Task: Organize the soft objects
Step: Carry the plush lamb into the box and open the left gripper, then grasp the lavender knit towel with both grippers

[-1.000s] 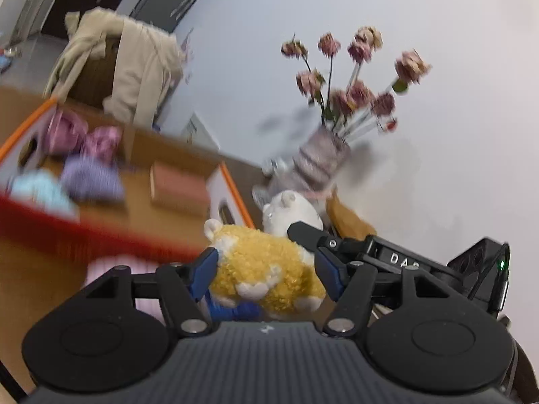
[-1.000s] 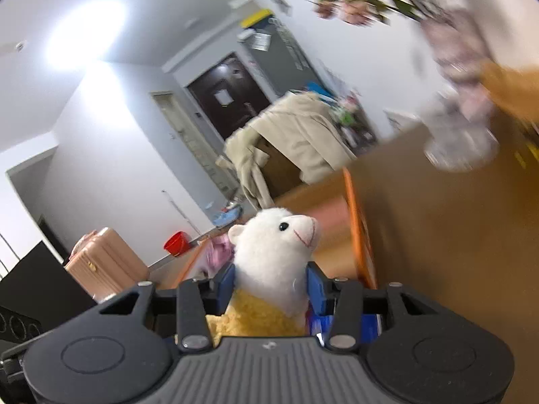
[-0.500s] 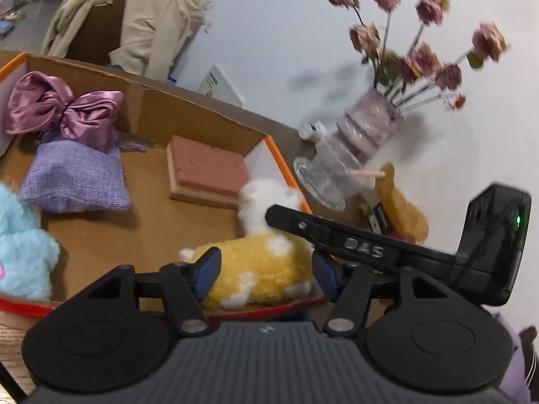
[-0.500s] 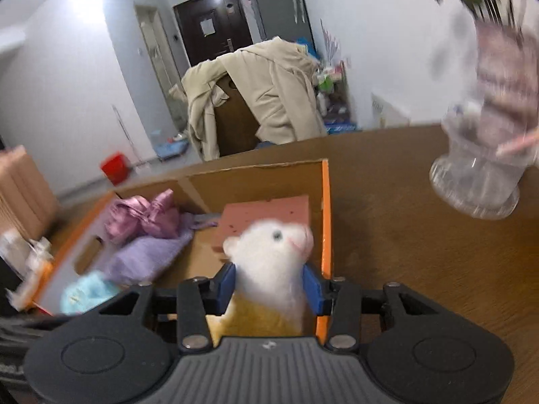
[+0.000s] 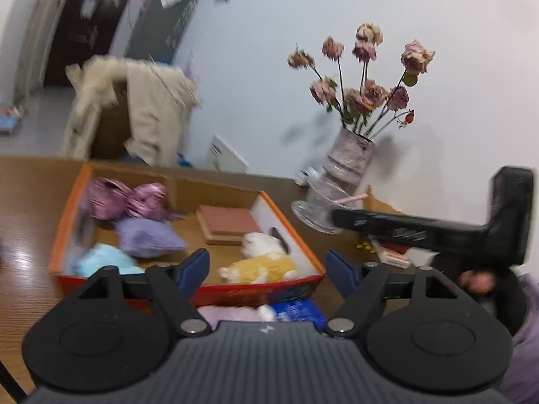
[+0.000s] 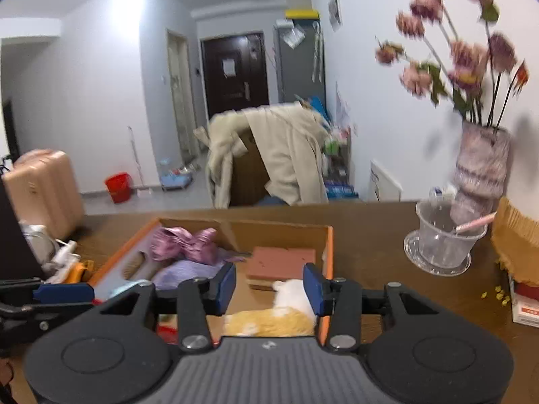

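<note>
A plush alpaca with a yellow body and a white head lies on its side in the near right corner of the orange-rimmed cardboard box. My left gripper hovers in front of the box. Its jaws are opening wide and nothing is between them. My right gripper hangs above the alpaca; its jaws are opening too, and the pads stand clear of the toy. Also in the box are a purple satin bow, a lilac pouch, a light blue fluffy thing and a pink block.
A vase of dried roses and a clear plastic cup stand right of the box by the wall. A blue packet and a pink soft thing lie in front of the box. Small boxes sit at the far right.
Both grippers have let go of the alpaca, which now lies on the box floor. Both have drawn back and upward from it, and the left jaws stand much wider.
</note>
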The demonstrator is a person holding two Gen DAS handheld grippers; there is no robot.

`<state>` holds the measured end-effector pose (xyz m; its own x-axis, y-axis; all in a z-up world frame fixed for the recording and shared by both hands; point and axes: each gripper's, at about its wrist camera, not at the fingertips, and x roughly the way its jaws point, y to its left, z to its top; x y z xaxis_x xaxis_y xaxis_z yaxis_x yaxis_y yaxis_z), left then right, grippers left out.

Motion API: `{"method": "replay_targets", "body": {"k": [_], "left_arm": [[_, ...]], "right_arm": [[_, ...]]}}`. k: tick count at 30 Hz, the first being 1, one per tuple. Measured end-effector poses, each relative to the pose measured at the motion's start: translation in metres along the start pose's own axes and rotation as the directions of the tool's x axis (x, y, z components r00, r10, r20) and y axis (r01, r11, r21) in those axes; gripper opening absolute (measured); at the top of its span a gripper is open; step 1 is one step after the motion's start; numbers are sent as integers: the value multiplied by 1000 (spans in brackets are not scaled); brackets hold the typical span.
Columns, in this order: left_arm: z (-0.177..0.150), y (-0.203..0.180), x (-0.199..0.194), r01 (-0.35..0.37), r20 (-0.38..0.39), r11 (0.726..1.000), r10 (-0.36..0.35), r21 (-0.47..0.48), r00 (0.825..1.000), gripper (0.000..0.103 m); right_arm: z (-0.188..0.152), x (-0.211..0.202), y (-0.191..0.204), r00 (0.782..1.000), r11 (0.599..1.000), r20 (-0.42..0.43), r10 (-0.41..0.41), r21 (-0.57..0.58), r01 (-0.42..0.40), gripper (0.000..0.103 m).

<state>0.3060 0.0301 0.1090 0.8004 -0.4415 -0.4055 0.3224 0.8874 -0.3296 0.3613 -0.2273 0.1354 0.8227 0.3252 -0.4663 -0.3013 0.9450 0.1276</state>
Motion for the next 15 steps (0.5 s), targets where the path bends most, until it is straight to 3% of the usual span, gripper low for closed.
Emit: {"method": "replay_targets", "body": {"k": [3,5,7,9,11,13,15], "left_arm": [[-26,-6,-42,-103,89,990,94,94,992,84],[-48,-9,-66,-150,140,979,130,139,982,88],[-72,-11,-87,-211,202,962,175,172,964,91],[-96,-12,-107,-246,247,953,199,175,948,95],[-117,-11,-123,-256,263,951,205,174,943,97],[-135,-11,-134,-246,245,948,195,203,950,98],[-146,-9,-141,-251,229,941,200,225,953,98]], "right_arm": [[-15,-45,14,996,999,82,43,0,-43,57],[-34,-69,25,992,999,119,43,-7,-42,58],[-60,-86,38,991,1000,130,27,-10,-26,59],[-92,-101,50,988,1000,151,15,14,-18,69],[-121,-112,61,980,1000,201,-7,26,1,79],[-150,-122,76,970,998,235,-55,-2,57,80],[-167,-125,86,974,997,217,-67,-18,72,80]]}}
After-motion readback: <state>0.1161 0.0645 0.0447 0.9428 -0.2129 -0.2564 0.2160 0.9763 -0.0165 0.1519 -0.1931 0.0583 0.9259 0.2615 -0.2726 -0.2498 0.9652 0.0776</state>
